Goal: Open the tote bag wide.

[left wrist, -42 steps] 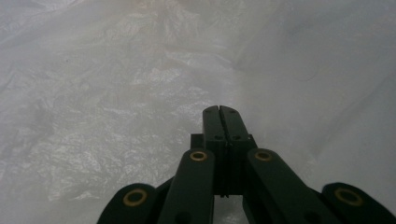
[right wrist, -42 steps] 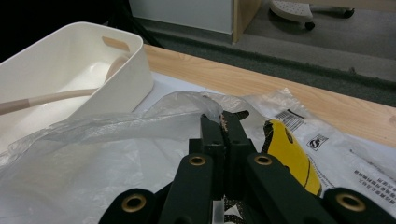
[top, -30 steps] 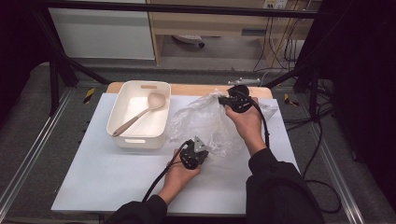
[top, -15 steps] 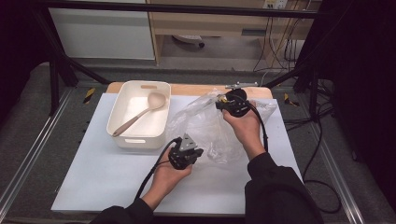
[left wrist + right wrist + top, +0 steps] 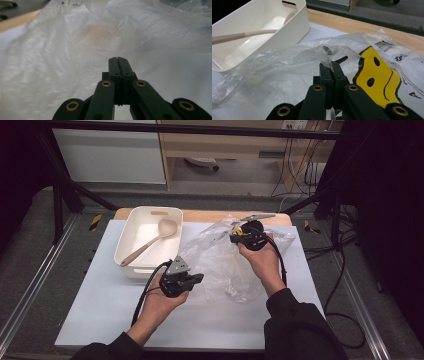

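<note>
Two grippers work on one clear plastic bag, which lies crumpled on the white table just right of the cream bin; a long spoon rests inside the bin, untouched. The right gripper sits at the bag's far edge, the end away from the person. Its jaws are pressed together on a fold of film, and in the right gripper view that film rises from between the tips and drapes toward the bin, next to a yellow face print. This pinch looks meant to anchor or lift the bag's mouth. The left gripper hovers at the bag's near-left edge, on the bin's side, raised off the table. Its jaws are closed flat against each other with nothing between them, pointing at the film. Judging by this, it holds nothing and would need to open before taking the opposite edge to spread the bag.
</note>
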`<state>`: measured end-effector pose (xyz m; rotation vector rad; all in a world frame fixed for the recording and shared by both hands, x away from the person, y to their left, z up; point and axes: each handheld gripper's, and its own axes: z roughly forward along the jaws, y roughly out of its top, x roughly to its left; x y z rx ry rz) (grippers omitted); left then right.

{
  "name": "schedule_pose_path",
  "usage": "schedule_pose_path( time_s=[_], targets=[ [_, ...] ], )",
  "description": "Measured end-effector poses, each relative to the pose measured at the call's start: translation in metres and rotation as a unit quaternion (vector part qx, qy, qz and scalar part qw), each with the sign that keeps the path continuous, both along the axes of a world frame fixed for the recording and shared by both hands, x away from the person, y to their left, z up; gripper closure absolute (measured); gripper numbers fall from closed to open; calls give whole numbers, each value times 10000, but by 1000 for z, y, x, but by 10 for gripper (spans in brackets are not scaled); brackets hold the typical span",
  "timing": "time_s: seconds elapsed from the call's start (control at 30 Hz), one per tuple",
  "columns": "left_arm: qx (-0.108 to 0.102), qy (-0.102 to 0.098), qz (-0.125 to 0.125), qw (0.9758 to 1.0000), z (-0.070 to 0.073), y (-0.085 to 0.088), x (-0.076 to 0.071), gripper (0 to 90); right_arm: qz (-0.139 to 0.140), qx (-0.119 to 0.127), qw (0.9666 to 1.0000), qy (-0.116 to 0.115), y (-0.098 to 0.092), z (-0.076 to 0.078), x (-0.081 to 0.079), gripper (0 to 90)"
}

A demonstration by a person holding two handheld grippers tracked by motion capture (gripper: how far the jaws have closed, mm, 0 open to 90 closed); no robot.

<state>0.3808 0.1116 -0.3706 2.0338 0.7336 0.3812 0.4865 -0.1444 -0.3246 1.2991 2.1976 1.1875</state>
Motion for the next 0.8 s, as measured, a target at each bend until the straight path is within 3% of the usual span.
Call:
schedule_pose_path(
  time_s=[0.07,0.3,0.37,0.5,0.57,0.67,0.8],
  targets=[
    [-171,83,39,9998,5,5,2,900,6,59,10000,32,0,-2,-1,900],
    [-206,-26,211,9996,23,20,16,900,13,-12,10000,80,0,-6,-3,900],
    [-415,93,281,9987,28,27,22,900,10,58,9999,98,0,-7,-3,900],
    [-276,9,352,9990,37,34,29,900,21,50,9999,91,0,-8,-3,900],
    [-250,-90,451,9986,42,38,31,850,29,19,9999,104,0,-9,-3,900],
    [-293,-208,666,9971,52,44,36,697,42,33,9999,103,-1,-7,-4,900],
    [-290,-274,773,9962,61,51,40,569,34,31,9999,93,-2,-7,-5,900]
  ],
)
